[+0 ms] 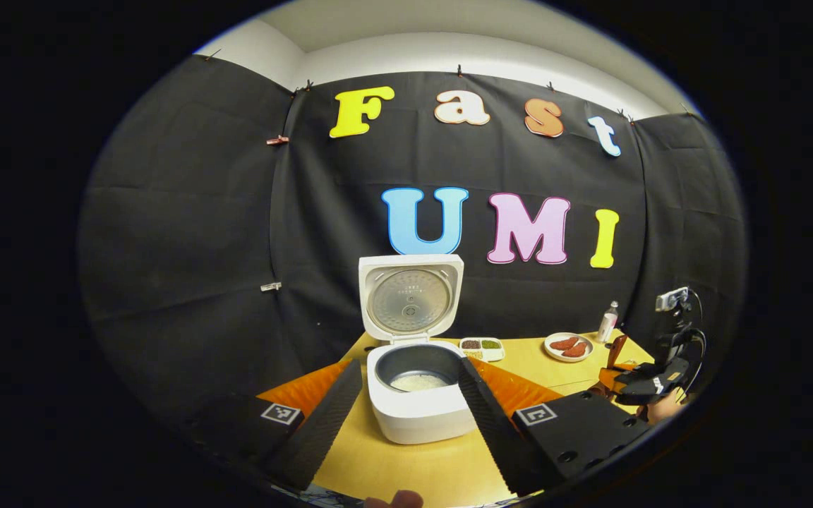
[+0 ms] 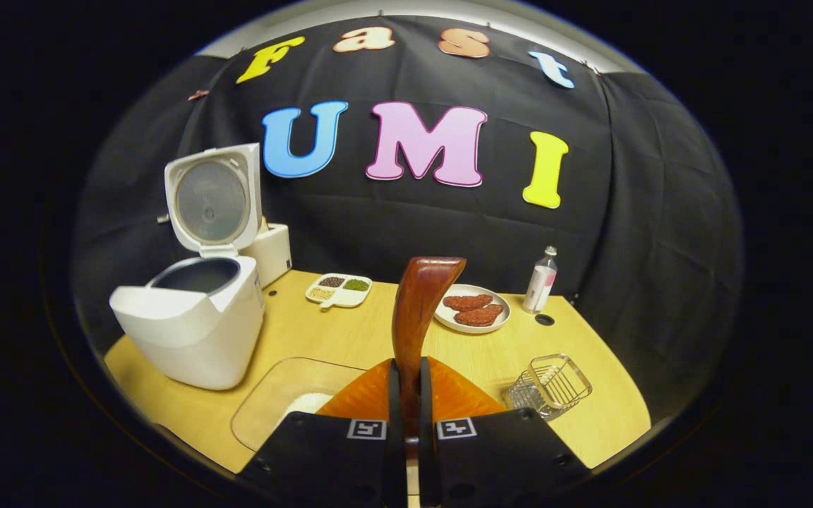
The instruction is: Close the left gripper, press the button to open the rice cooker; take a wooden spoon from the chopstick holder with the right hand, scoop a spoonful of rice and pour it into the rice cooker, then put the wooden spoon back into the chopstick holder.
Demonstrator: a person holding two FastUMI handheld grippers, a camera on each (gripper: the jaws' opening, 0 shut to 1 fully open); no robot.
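Yellow booth table, black cloth wall behind. Wooden spoon — upright, handle pinched between the closed fingers of the right gripper, bowl uppermost; likely light, stiff and smooth, best held low on the handle. Rice cooker — lid raised, white rice in its pot. Wire chopstick holder near right. Left gripper — jaws wide apart, holding nothing.

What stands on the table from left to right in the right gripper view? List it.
Rice cooker → divided dish of beans → wooden spoon held in the right gripper → plate of red slices → bottle → wire holder.
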